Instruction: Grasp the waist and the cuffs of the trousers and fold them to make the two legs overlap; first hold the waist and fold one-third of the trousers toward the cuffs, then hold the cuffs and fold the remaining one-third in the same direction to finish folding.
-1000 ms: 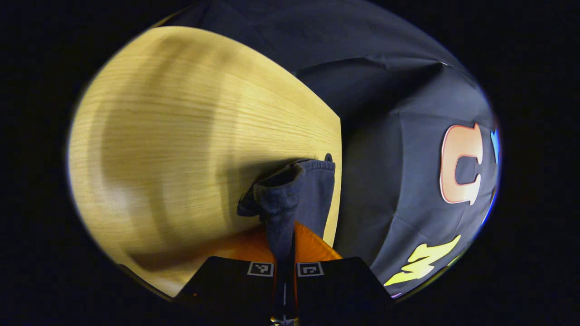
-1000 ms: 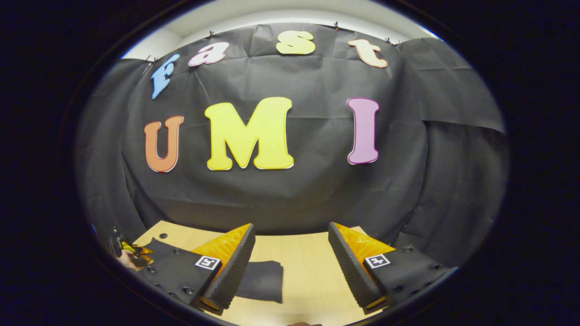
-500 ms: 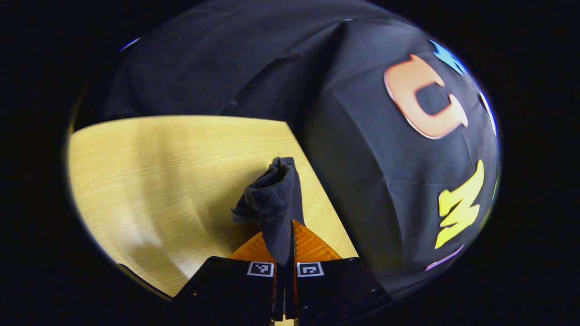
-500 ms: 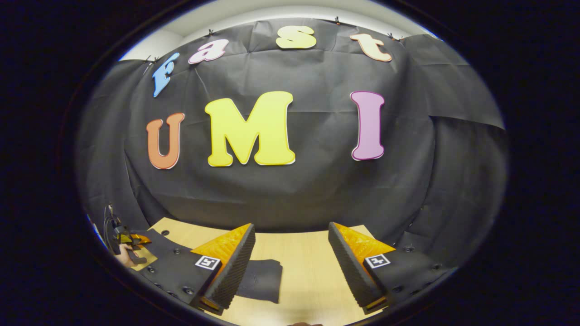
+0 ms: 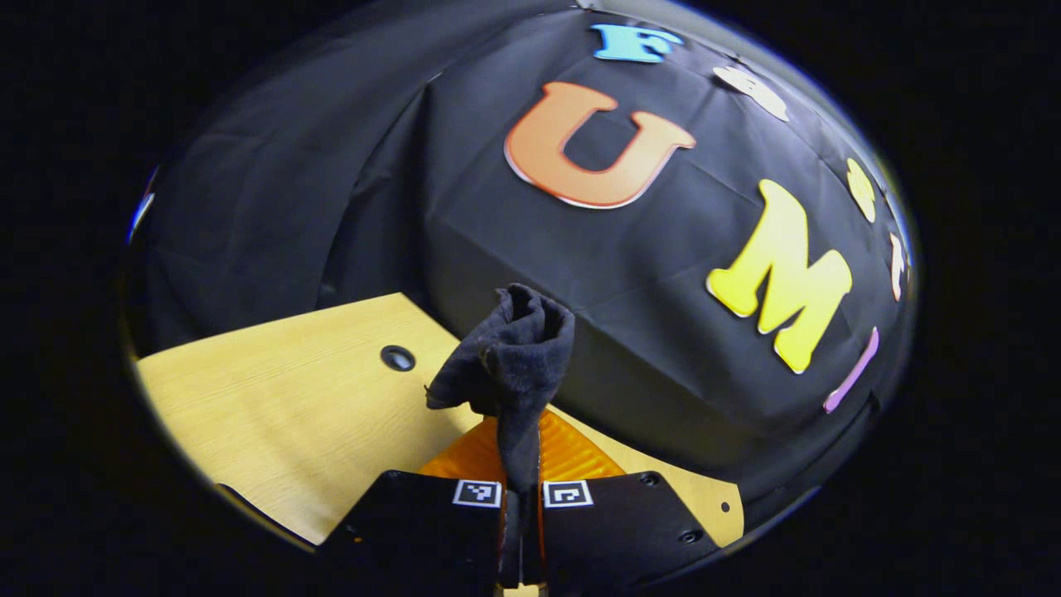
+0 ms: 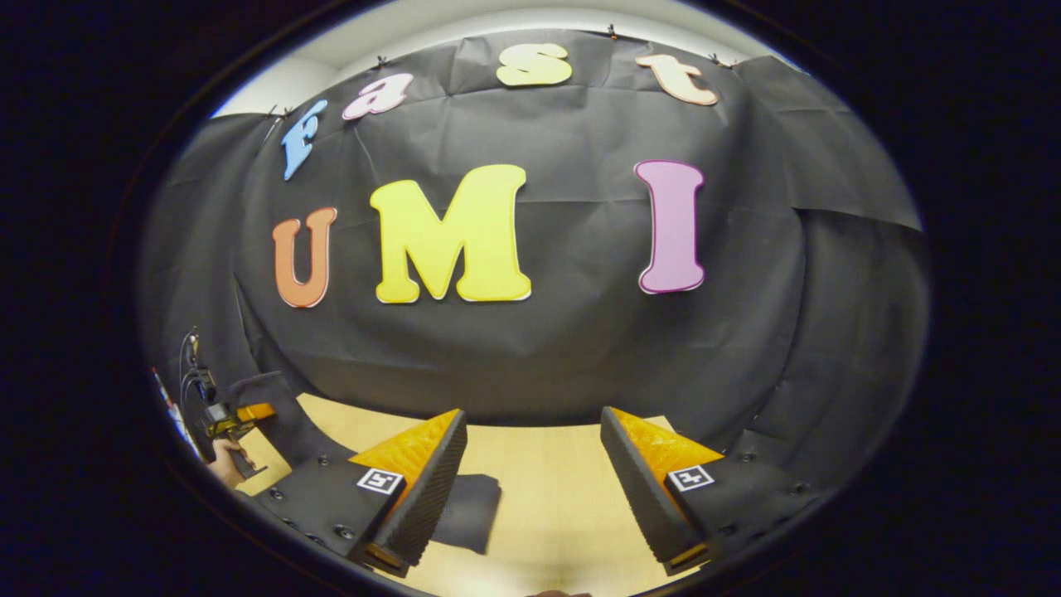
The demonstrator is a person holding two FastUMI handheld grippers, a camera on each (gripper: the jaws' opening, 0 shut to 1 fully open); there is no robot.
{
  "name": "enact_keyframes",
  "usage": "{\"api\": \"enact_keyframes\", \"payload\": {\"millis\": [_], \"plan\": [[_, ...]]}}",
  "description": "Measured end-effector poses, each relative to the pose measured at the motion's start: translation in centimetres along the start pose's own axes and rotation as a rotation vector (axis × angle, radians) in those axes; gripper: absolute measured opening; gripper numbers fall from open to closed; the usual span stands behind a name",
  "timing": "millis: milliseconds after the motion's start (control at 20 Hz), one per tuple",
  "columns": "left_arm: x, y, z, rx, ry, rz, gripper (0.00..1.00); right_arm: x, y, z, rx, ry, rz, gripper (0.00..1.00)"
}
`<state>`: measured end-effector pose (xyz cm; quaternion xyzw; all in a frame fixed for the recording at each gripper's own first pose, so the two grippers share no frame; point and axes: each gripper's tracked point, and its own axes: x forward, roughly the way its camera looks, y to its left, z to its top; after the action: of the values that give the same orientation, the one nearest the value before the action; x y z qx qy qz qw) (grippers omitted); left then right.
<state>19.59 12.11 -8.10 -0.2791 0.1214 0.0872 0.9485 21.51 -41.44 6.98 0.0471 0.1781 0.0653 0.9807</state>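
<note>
Dark trousers (image 5: 510, 356) pinched in left gripper (image 5: 520, 452), bunched above tips | right gripper (image 6: 530, 464) spread, unladen

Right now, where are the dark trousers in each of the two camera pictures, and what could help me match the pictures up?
Left gripper view: the trousers bunch up at lower centre, pinched in the left gripper.
Right gripper view: the trousers lie flat at the bottom, beside the open right gripper; another part hangs from the left gripper at far left.
Shared landmark: the wooden table.
</note>
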Motion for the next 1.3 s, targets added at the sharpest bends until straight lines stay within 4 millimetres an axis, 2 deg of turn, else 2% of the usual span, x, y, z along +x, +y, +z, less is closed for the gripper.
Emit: {"api": "enact_keyframes", "payload": {"millis": [150, 250, 500, 600, 800, 1050, 1300], "plan": [[-0.4, -4.7, -0.1, 0.078, -0.016, -0.059, 0.05, 0.1, -1.5, -0.1, 0.001, 0.0, -0.002, 0.99], [-0.7, -7.1, -0.8, 0.135, -0.012, -0.084, 0.05, -0.1, -2.5, 0.1, 0.007, -0.008, -0.003, 1.0], [-1.1, -13.3, -4.2, 0.339, 0.01, -0.154, 0.05, -1.0, -5.3, 0.3, 0.02, -0.02, -0.02, 1.0], [-1.1, -15.7, -6.9, 0.431, 0.025, -0.19, 0.05, -1.3, -6.4, 0.3, 0.022, -0.024, -0.032, 0.99], [-0.8, -19.0, -12.7, 0.602, 0.095, -0.268, 0.04, -2.1, -8.8, 0.4, 0.045, -0.033, -0.058, 1.0], [-1.7, -20.5, -21.1, 0.847, 0.238, -0.353, 0.05, -2.6, -11.2, 0.2, 0.069, -0.037, -0.084, 1.0], [-1.0, -19.5, -25.8, 1.019, 0.328, -0.388, 0.05, -3.1, -12.4, 0.0, 0.073, -0.04, -0.094, 0.99]]}}
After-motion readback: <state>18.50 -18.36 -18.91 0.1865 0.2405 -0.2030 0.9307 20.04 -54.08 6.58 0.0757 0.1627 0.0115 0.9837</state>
